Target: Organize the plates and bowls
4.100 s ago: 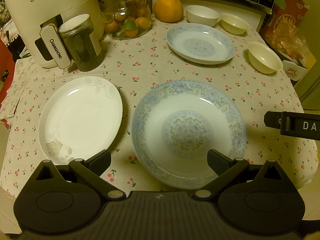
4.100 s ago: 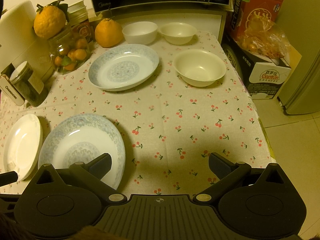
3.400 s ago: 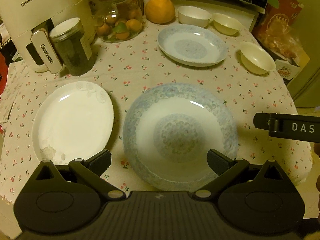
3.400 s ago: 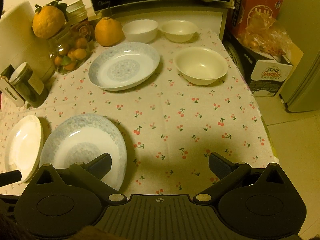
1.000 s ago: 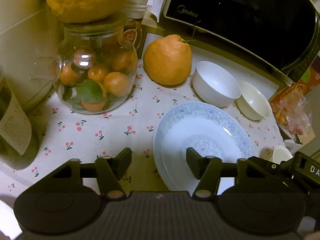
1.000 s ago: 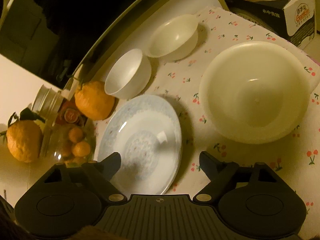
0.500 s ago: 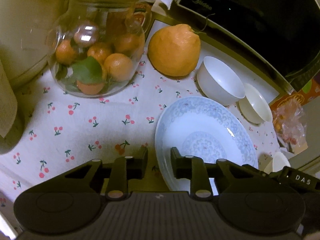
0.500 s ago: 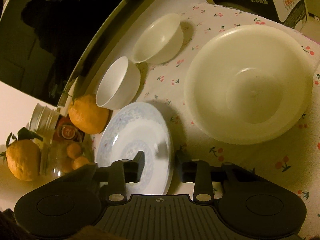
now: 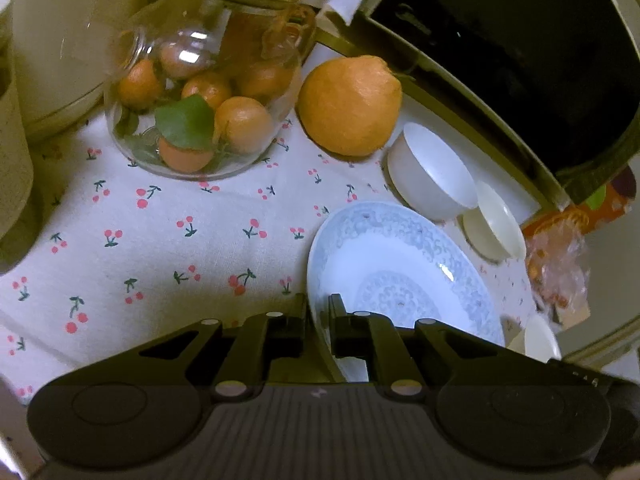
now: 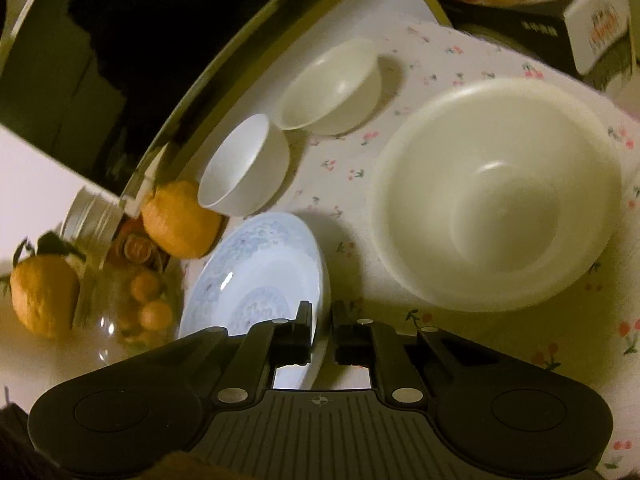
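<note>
A blue-patterned plate (image 9: 400, 264) lies on the cherry-print tablecloth, between my two grippers. My left gripper (image 9: 318, 312) has its jaws closing on the plate's left rim, which sits pinched between the pads. My right gripper (image 10: 321, 320) has its jaws closing on the opposite rim of the same plate (image 10: 256, 264), and the rim is clamped there too. A large cream bowl (image 10: 496, 196) stands just right of the plate. Behind the plate sit a small white bowl (image 10: 244, 164) and a small cream bowl (image 10: 332, 88).
A glass jar of small oranges (image 9: 200, 112) and a big orange citrus fruit (image 9: 348, 104) stand behind and left of the plate. A black microwave (image 9: 520, 40) lines the back edge. A cardboard box (image 10: 592, 32) sits beyond the table's right side.
Both grippers' jaws went from apart to closed on opposite rims of the blue-patterned plate. The left wrist view rolled slightly; neither hand travelled much.
</note>
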Demonstrator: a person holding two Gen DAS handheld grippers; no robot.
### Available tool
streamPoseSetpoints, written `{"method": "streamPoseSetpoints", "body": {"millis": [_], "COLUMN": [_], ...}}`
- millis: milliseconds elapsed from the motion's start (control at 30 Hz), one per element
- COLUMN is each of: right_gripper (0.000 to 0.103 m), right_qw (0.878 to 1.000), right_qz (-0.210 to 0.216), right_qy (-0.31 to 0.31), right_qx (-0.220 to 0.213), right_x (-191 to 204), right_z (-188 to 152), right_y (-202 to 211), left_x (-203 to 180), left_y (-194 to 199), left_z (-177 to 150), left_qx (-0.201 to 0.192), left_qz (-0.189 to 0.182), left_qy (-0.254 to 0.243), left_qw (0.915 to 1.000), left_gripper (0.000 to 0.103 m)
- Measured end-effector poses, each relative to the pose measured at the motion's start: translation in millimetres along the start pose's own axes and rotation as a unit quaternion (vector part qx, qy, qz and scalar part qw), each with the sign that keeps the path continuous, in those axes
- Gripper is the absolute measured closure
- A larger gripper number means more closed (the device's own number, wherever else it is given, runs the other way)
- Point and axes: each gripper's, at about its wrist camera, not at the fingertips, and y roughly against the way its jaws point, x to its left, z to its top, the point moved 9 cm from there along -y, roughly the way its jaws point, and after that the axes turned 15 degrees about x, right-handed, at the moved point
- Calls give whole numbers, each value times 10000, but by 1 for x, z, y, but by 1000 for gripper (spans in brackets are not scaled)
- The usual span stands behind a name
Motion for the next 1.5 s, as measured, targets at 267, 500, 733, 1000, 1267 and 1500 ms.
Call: {"method": "streamPoseSetpoints", "body": {"millis": [267, 500, 733, 1000, 1267, 1500], "right_gripper": [92, 92, 92, 92, 92, 89], "right_qw": [9996, 9982, 9973, 9962, 9955, 9954], "right_qz": [-151, -364, -369, -369, -478, -503], "right_qy": [111, 165, 161, 133, 171, 169], "right_qx": [192, 457, 609, 777, 805, 793], "right_x": [-7, -11, -14, -17, -16, -16], "right_z": [-10, -18, -26, -35, -38, -37], "right_y": [11, 17, 20, 21, 20, 19], "left_x": [-10, -11, -13, -14, -12, -12], "left_y": [10, 13, 16, 21, 20, 19], "left_z": [-16, -26, -33, -37, -38, -39], "left_qx": [89, 264, 384, 431, 475, 472], "left_qz": [308, 303, 363, 522, 661, 741], "left_qy": [-621, -711, -799, -893, -879, -953], "left_qw": [9976, 9967, 9954, 9937, 9928, 9916], "left_gripper": [93, 93, 92, 92, 92, 91]}}
